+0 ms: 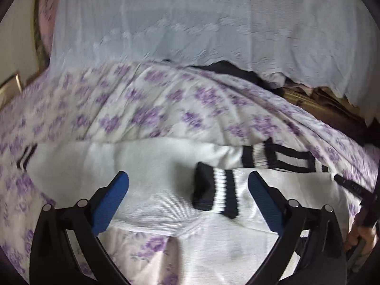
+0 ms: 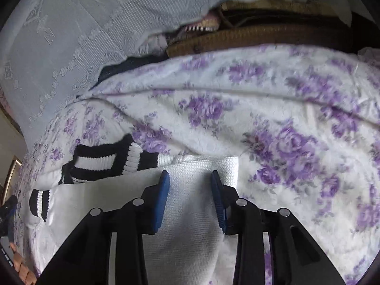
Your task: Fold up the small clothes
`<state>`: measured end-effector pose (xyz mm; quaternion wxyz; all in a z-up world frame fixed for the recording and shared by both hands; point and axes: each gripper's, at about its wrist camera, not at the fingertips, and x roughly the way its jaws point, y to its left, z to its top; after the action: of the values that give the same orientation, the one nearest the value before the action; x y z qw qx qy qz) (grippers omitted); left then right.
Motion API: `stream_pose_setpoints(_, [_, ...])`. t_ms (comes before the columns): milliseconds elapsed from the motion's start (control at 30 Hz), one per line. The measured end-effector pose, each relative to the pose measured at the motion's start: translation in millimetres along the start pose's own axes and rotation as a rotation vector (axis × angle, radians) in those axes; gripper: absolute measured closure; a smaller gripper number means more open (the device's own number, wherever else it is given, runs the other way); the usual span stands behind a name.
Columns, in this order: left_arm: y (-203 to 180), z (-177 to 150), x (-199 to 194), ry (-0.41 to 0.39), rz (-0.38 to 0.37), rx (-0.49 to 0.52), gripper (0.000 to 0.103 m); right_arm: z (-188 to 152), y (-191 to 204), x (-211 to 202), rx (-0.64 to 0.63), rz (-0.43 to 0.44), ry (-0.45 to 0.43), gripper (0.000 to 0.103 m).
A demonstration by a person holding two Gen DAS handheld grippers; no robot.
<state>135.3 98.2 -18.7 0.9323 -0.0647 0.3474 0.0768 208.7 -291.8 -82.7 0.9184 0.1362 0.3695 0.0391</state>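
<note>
Floral bedspread under white sweater, between right tongs.

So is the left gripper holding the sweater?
No, the left gripper is wide open above the sweater, pads clear of it.

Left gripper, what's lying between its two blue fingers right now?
In the left wrist view, the open left gripper frames the white sweater, with its black-and-white striped cuff folded across it. The pads touch nothing.

No readable text, label, brand or number shows in either view.
</note>
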Motion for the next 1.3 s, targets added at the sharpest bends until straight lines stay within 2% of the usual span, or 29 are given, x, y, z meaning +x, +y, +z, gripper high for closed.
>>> stream_pose_setpoints(33, [-6.1,-0.5,2.7,0.015,-0.017,0.027,0.005,-3.2,5.0,-10.9,-0.023,0.009,-0.013,0.065])
stream_pose_setpoints(100, [-16.7,-5.4,25.3,0.106,-0.036,0.081,0.005,-14.4,15.3,-26.7,-0.068,0.036,-0.01,0.064])
stream_pose_setpoints(167, [-17.2,-16.5,62.7,0.236,0.045,0.099,0.004,-33.2,24.6,-24.9,-0.117,0.039,0.052,0.044])
stream_pose_setpoints(200, [-15.6,-22.1,82.7,0.314,0.059,0.109,0.004,-44.9,28.4,-19.2,-0.148,0.026,0.095,0.04])
stream_pose_setpoints(233, [-13.1,-22.4,87.7,0.316,0.049,0.103,0.004,-58.8,33.4,-14.1,-0.195,-0.01,0.105,0.038])
stream_pose_setpoints(300, [-10.3,-18.3,78.2,0.302,0.049,0.084,0.004,-58.5,38.4,-27.3,-0.204,-0.043,0.061,0.039])
stream_pose_setpoints(367, [-4.6,-15.0,61.9,0.249,0.055,0.054,0.004,-61.1,34.0,-47.6,-0.162,-0.025,-0.031,0.039])
stream_pose_setpoints(400, [-1.1,-11.4,51.7,0.21,0.042,0.041,0.004,-62.1,32.2,-52.6,-0.161,-0.029,-0.047,0.039])
stream_pose_setpoints(433, [2.3,-8.4,44.4,0.183,0.031,0.032,0.004,-63.9,30.2,-51.4,-0.16,-0.043,-0.024,0.038])
stream_pose_setpoints(467, [6.7,-3.5,42.0,0.17,0.037,0.028,0.004,-66.2,27.9,-44.3,-0.157,-0.051,0.023,0.033])
stream_pose_setpoints(533, [12.0,-2.8,58.8,0.228,0.08,0.034,0.004,-69.5,18.6,-22.3,-0.117,-0.022,0.132,0.025])
stream_pose_setpoints(567, [18.6,-9.3,77.7,0.305,0.102,0.028,0.004,-67.1,15.7,-24.8,-0.1,0.001,0.122,0.024])
stream_pose_setpoints(600, [23.4,-13.8,88.0,0.327,0.091,0.005,0.004,-66.9,14.1,-24.1,-0.095,0.008,0.124,0.024])
stream_pose_setpoints(633, [23.5,-12.6,84.3,0.305,0.087,0.0,0.004,-68.3,14.2,-24.6,-0.096,0.008,0.118,0.023])
stream_pose_setpoints(667, [22.4,-8.5,76.3,0.298,0.083,0.0,0.004,-68.0,13.8,-27.6,-0.093,0.01,0.104,0.024])
stream_pose_setpoints(733, [28.2,-4.9,56.4,0.253,0.063,-0.025,0.004,-68.9,7.6,-47.3,-0.058,-0.006,0.013,0.024])
stream_pose_setpoints(767, [36.2,-2.4,41.9,0.211,0.056,-0.047,0.004,-68.9,1.2,-58.0,-0.026,0.001,-0.038,0.024])
stream_pose_setpoints(833, [56.8,-1.1,25.2,0.182,0.056,-0.082,0.004,-72.0,-13.7,-75.6,0.048,0.006,-0.112,0.022])
stream_pose_setpoints(900, [91.1,-6.2,16.2,0.184,0.038,-0.144,0.004,-74.2,-35.0,-83.3,0.14,0.002,-0.138,0.02])
stream_pose_setpoints(1067, [186.4,-34.3,20.2,0.267,0.027,-0.38,0.004,-76.9,-67.1,-84.8,0.297,0.014,-0.151,0.016])
stream_pose_setpoints(1100, [203.7,-39.9,22.6,0.282,0.019,-0.435,0.004,-76.6,-68.1,-85.1,0.302,0.016,-0.155,0.015])
stream_pose_setpoints(1167, [233.7,-47.8,29.2,0.294,-0.052,-0.552,0.004,-77.1,-64.5,-85.6,0.286,0.015,-0.154,0.012])
stream_pose_setpoints(1233, [248.4,-48.0,33.3,0.276,-0.097,-0.613,0.004,-77.7,-60.4,-84.4,0.264,0.017,-0.144,0.012])
stream_pose_setpoints(1300, [258.4,-43.6,32.2,0.242,-0.102,-0.641,0.004,-77.6,-58.5,-83.0,0.256,0.019,-0.14,0.012])
